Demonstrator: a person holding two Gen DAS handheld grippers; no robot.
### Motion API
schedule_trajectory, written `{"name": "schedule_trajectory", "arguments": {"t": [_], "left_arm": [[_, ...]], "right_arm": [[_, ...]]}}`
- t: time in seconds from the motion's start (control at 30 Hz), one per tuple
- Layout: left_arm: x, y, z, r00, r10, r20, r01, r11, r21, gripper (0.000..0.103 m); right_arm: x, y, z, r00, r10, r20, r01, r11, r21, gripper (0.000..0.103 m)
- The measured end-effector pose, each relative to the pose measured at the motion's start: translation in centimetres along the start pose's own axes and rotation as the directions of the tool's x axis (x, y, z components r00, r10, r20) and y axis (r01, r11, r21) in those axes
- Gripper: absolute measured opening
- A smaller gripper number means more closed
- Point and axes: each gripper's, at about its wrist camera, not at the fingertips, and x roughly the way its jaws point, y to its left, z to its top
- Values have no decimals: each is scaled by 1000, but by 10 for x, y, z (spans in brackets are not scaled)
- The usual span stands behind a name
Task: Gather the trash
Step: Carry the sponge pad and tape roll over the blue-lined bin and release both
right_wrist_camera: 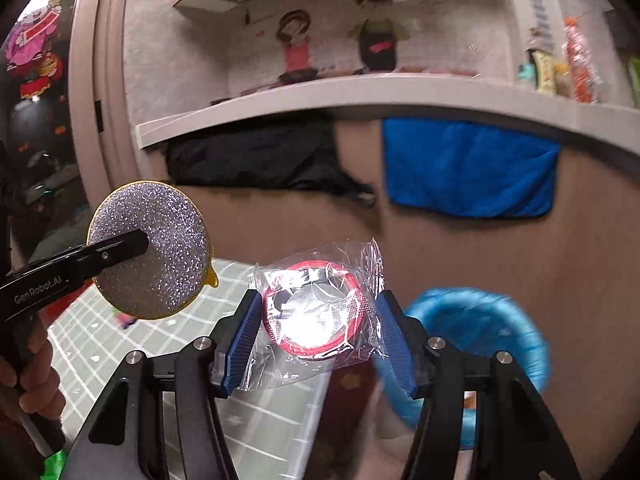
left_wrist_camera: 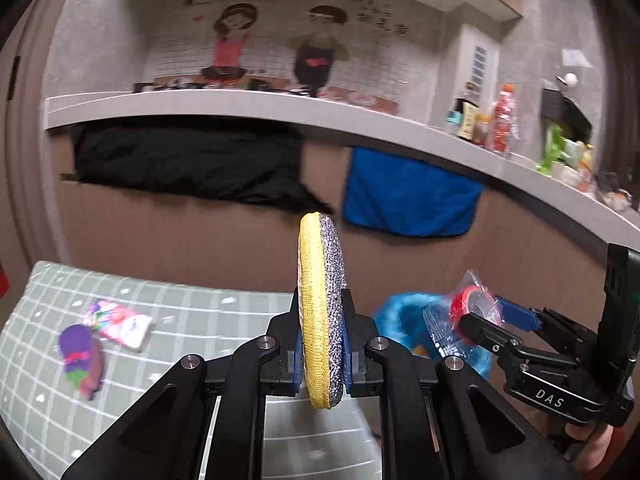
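Grey checked cloth (left_wrist_camera: 168, 320) below, white shelf (left_wrist_camera: 240, 104) and blue towel (left_wrist_camera: 408, 196) behind. Left wrist view: left gripper (left_wrist_camera: 322, 356) clamped on round scrub pad (left_wrist_camera: 320, 304), held edge-on, yellow side left, silver side right; tissue pack (left_wrist_camera: 120, 323) and purple toy (left_wrist_camera: 82, 354) lie on cloth. Right wrist view: right gripper (right_wrist_camera: 316, 340) pinches wrapped red tape roll (right_wrist_camera: 316, 312) by its plastic; blue fuzzy basket (right_wrist_camera: 496, 344) below right.

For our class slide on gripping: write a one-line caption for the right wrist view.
Right gripper clamps a plastic-wrapped red tape roll; left gripper holds a glittery round scrubber.
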Motion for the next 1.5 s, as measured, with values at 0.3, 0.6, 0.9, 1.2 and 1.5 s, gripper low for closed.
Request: {"name": "schedule_trajectory", "arguments": {"t": [0.3, 0.6, 0.9, 1.2, 1.5], "left_arm": [[42, -82, -7, 995, -77, -59, 82, 993, 87, 15], [83, -127, -21, 984, -112, -142, 130, 984, 125, 15], [120, -140, -32, 973, -127, -192, 149, 983, 110, 15], [155, -145, -45, 958, -139, -251, 165, 982, 87, 15], [185, -144, -49, 950, -139, -278, 167, 983, 81, 15]], "right_arm": [[-28, -79, -15, 993, -108, 38, 103, 988, 113, 55], [-29, -127, -31, 987, -161, 22, 154, 970, 189, 55], [-9, -157, -46, 984, -177, -21, 177, 957, 229, 55], [19, -173, -52, 983, -173, -64, 184, 950, 254, 55], [43, -182, -57, 979, -180, -100, 200, 947, 250, 55]]}}
